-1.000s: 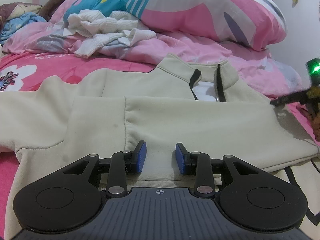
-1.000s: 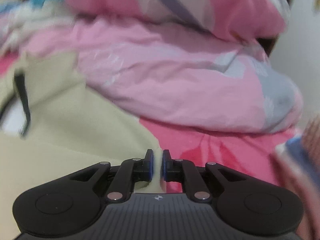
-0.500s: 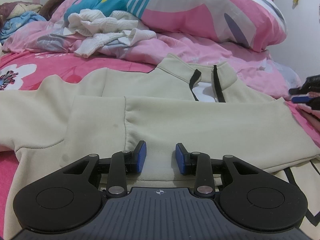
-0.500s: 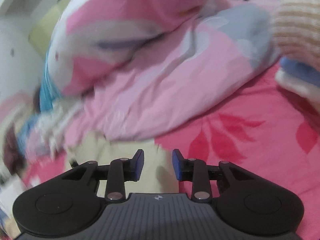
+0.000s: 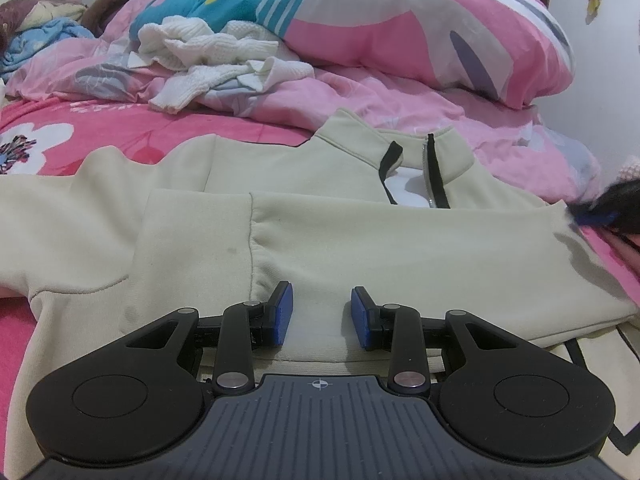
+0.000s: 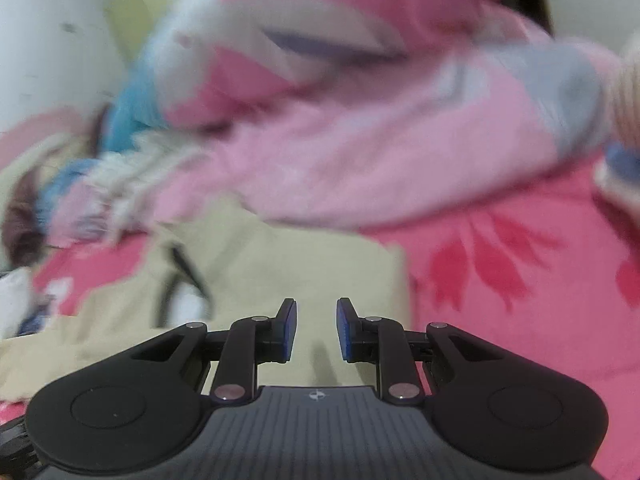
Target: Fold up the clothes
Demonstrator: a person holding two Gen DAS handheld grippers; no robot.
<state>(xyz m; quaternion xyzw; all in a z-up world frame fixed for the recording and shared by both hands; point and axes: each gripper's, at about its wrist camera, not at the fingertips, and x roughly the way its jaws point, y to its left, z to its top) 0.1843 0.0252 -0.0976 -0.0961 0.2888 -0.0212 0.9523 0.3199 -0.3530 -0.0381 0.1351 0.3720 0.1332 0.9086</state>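
A beige zip-neck sweatshirt [image 5: 360,240] lies flat on the pink bed, one sleeve folded across its chest. My left gripper [image 5: 320,312] is open and empty, low over the folded sleeve near the hem. My right gripper [image 6: 316,328] is open and empty, above the sweatshirt's right edge [image 6: 320,272]; that view is blurred. In the left wrist view the right gripper [image 5: 608,208] shows as a dark blur at the garment's right shoulder.
A crumpled white knit garment [image 5: 208,56] lies on the pink duvet [image 5: 400,96] behind the sweatshirt. A large pink, white and blue pillow [image 5: 400,20] is stacked behind it. The pink flowered sheet [image 6: 520,280] lies to the right. A striped folded item [image 6: 624,120] sits far right.
My right gripper has let go of the sweatshirt's right edge, opened, and swung left over the garment. The sleeve now lies flat. My left gripper has not moved.
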